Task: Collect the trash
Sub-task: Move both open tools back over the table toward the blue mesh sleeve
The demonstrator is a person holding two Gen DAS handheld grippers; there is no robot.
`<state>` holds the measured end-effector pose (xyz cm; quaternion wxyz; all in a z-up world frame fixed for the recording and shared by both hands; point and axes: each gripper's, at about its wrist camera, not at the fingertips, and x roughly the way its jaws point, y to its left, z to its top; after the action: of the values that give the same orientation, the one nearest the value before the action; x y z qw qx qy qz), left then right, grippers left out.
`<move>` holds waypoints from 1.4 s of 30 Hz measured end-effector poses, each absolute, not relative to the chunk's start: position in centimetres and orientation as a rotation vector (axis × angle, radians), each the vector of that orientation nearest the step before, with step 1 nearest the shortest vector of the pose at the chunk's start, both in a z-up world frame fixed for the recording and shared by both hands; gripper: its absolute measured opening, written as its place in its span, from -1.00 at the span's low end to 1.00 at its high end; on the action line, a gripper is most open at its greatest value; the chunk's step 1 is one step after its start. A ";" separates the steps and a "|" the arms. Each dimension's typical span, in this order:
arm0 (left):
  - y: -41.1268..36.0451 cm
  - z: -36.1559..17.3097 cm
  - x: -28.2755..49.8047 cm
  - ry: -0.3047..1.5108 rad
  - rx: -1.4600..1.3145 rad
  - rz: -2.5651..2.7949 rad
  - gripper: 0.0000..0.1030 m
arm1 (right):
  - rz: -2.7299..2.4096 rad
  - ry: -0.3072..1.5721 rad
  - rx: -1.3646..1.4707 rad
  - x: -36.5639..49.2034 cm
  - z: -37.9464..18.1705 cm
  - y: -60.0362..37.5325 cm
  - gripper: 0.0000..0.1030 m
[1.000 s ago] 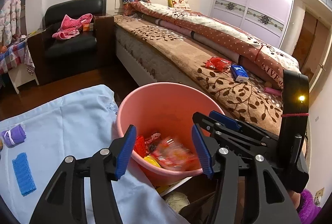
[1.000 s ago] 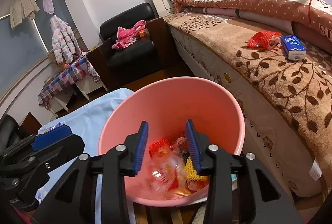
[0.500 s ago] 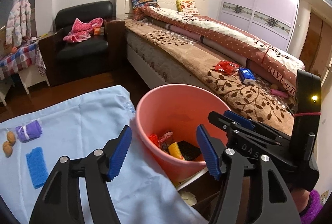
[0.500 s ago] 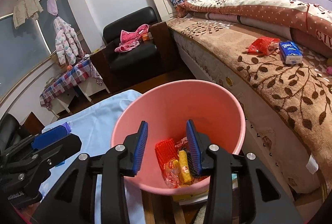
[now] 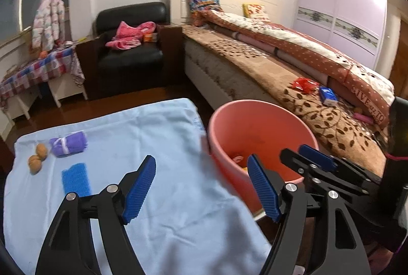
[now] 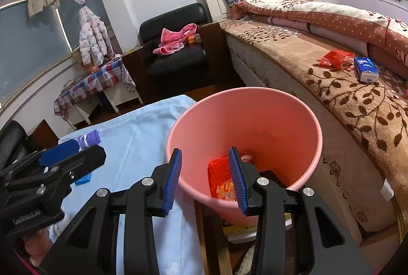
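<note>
A pink bucket (image 5: 255, 103) (image 6: 242, 91) stands between the light blue cloth (image 5: 153, 127) and the bed. In it lie a red net (image 6: 218, 170) and snack wrappers (image 6: 225, 189). My left gripper (image 5: 201, 159) hangs over the cloth's right part beside the bucket. Its jaws are opening wide, with nothing between them. My right gripper (image 6: 205, 151) hovers at the bucket's near rim, open and holding nothing. On the cloth lie a blue mesh piece (image 5: 76, 178), a purple bundle (image 5: 67, 142) and two walnuts (image 5: 38, 156). A red wrapper (image 6: 334, 59) and a blue tissue pack (image 6: 366, 69) lie on the bed.
The bed (image 5: 280, 76) with a brown leaf blanket runs along the right, close behind the bucket. A black armchair (image 5: 130, 55) with pink clothes stands at the back. A small table with a checked cloth (image 5: 38, 71) is at the back left. Dark wooden floor lies between.
The wrappers that were falling have settled in the bucket. My left gripper has swung left from over the bucket to over the cloth, its jaws spreading wider. The right gripper has drawn back a little.
</note>
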<state>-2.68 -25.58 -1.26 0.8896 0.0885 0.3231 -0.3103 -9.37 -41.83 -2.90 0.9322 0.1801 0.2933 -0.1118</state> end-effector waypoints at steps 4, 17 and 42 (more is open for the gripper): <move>-24.0 -1.3 -2.9 0.662 0.180 -0.623 0.42 | -0.217 0.598 0.346 -9.7 -2.6 -40.4 -0.24; -18.5 -1.3 -4.3 0.671 0.138 -0.531 0.42 | -0.198 0.585 0.280 -11.3 -1.2 -35.3 -0.24; -7.9 -0.9 -7.1 0.687 0.090 -0.430 0.36 | -0.229 0.625 0.322 -14.0 -0.7 -29.4 -0.24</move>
<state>-7.12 -7.87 -0.91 0.9181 0.0436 0.3341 -0.2089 -13.97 -29.41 -0.69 0.9324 0.1574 0.3056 -0.1118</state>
